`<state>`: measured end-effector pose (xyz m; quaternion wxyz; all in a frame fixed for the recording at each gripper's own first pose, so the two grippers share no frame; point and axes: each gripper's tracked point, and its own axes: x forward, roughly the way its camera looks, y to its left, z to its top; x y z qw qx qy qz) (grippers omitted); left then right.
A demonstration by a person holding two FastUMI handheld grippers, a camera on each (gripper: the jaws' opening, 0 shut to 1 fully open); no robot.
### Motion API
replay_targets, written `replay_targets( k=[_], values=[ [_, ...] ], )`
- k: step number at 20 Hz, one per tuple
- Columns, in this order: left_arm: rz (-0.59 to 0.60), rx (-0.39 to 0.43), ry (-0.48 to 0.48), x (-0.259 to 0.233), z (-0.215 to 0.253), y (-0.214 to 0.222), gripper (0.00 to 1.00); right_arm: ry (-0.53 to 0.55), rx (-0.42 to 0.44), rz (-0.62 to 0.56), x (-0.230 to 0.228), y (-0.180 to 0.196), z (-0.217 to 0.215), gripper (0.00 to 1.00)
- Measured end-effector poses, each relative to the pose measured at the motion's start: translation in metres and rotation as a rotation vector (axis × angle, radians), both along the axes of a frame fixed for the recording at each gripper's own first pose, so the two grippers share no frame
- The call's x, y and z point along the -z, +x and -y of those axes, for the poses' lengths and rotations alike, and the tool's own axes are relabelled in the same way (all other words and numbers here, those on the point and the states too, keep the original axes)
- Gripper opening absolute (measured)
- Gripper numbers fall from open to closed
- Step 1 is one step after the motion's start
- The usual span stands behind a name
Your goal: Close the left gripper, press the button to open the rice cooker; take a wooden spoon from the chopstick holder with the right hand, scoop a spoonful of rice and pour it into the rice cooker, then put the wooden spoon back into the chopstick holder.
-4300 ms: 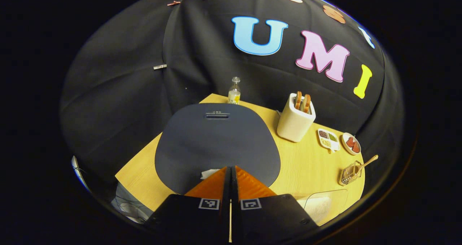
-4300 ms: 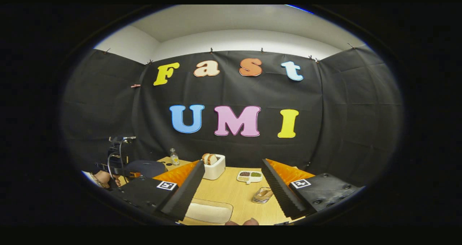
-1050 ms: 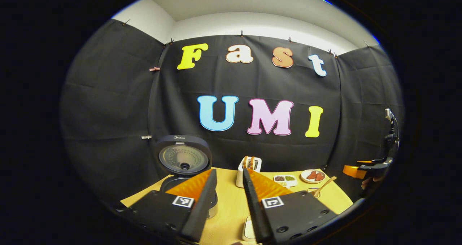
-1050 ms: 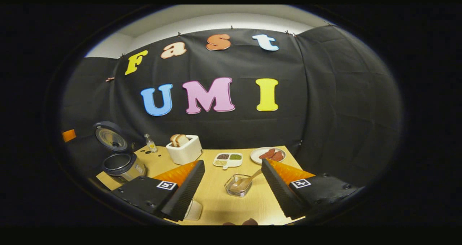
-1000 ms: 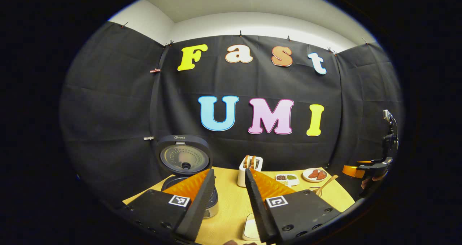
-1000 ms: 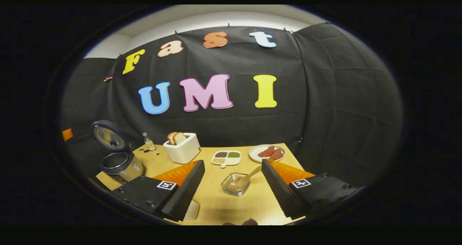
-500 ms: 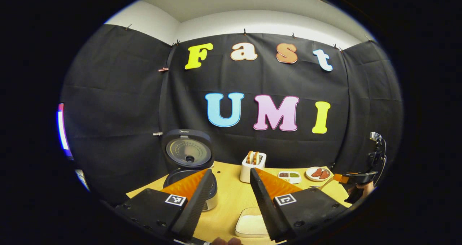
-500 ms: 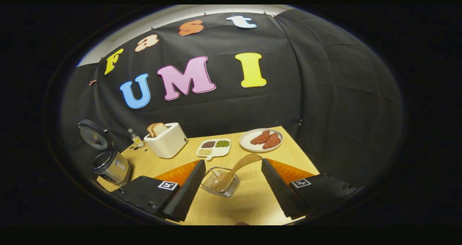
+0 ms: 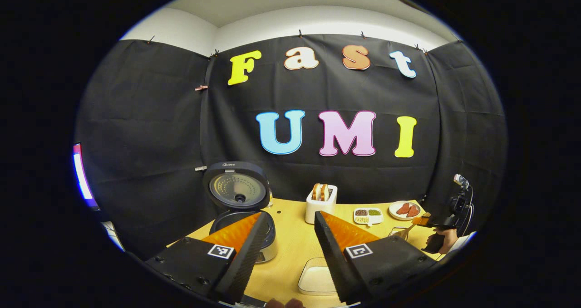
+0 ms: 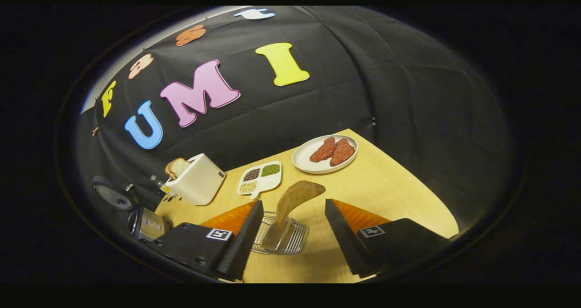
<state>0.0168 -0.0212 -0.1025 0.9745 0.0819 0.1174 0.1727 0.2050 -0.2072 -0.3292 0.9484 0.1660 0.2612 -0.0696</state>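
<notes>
Right gripper (image 10: 292, 212) is spread wide, fingers either side of the spoon (image 10: 290, 203) but not touching it, so the grab isn't made. Spoon sits tilted in the wire holder (image 10: 281, 240). Left gripper (image 9: 285, 228) hangs open over the table (image 9: 290, 249), by the rice tray (image 9: 315, 278). Behind it the cooker (image 9: 238, 208) has its lid up, so the button part looks done; scooping, pouring and returning are all left. There's a logo on the lid rim, can't really read it

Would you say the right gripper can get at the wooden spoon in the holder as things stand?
Probably yes. The right gripper is open, and the wooden spoon leans up out of the wire chopstick holder between its fingers, with nothing across the path. It has not closed on it yet.
</notes>
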Motion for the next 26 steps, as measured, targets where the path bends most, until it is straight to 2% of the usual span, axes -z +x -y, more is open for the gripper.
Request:
replay_targets(
  k=[1,2,3,4,5,6,7,8,10,11,12,18,19,21,22,23,25,26],
  values=[
    [-0.002,-0.006,-0.002,0.0,-0.001,0.0,0.74,0.024,-0.002,-0.008,0.007,0.005,-0.004,0.81],
    [-0.002,-0.014,-0.006,0.0,-0.002,-0.001,0.75,0.035,-0.006,-0.017,0.012,0.008,-0.006,0.73],
    [-0.005,-0.022,-0.009,0.001,-0.003,-0.002,0.75,0.038,-0.008,-0.025,0.018,0.01,-0.006,0.7],
    [-0.008,-0.027,-0.012,0.002,-0.004,-0.003,0.75,0.042,-0.014,-0.027,0.019,0.011,-0.007,0.55],
    [-0.013,-0.03,-0.011,0.002,-0.004,-0.005,0.75,0.046,-0.01,-0.025,0.018,0.012,-0.008,0.51],
    [-0.018,-0.032,-0.007,0.003,-0.005,-0.006,0.75,0.05,-0.006,-0.027,0.018,0.013,-0.006,0.43],
    [-0.019,-0.033,-0.004,0.003,-0.005,-0.006,0.75,0.062,-0.003,-0.032,0.024,0.017,-0.008,0.43],
    [-0.018,-0.034,-0.003,0.002,-0.005,-0.005,0.75,0.056,-0.002,-0.026,0.022,0.017,-0.009,0.23],
    [-0.018,-0.034,-0.001,0.003,-0.003,-0.006,0.75,0.051,-0.007,-0.037,0.015,0.012,-0.014,0.2],
    [-0.017,-0.032,0.001,0.003,-0.001,-0.007,0.75,0.057,-0.012,-0.036,0.017,0.014,-0.016,0.25],
    [-0.018,-0.032,0.002,0.002,0.001,-0.008,0.75,0.062,-0.013,-0.036,0.017,0.015,-0.018,0.17],
    [-0.012,-0.042,-0.012,0.001,-0.003,-0.017,0.75,0.056,-0.061,-0.013,0.003,0.01,-0.03,0.08],
    [-0.009,-0.043,-0.01,0.001,-0.004,-0.019,0.75,0.044,-0.066,-0.007,-0.001,0.009,-0.03,0.03],
    [-0.005,-0.042,-0.008,-0.001,-0.004,-0.024,0.75,0.032,-0.075,0.009,-0.01,0.009,-0.034,0.03],
    [-0.005,-0.041,-0.011,-0.001,-0.004,-0.025,0.75,0.027,-0.076,0.016,-0.015,0.009,-0.035,0.08],
    [0.0,-0.04,-0.014,-0.002,-0.004,-0.026,0.75,0.02,-0.084,0.019,-0.018,0.009,-0.037,0.03],
    [0.011,-0.036,-0.02,-0.004,-0.005,-0.027,0.75,0.002,-0.098,0.032,-0.027,0.007,-0.039,0.13],
    [0.013,-0.034,-0.023,-0.004,-0.005,-0.027,0.75,-0.005,-0.103,0.037,-0.032,0.006,-0.041,0.08]
  ],
)
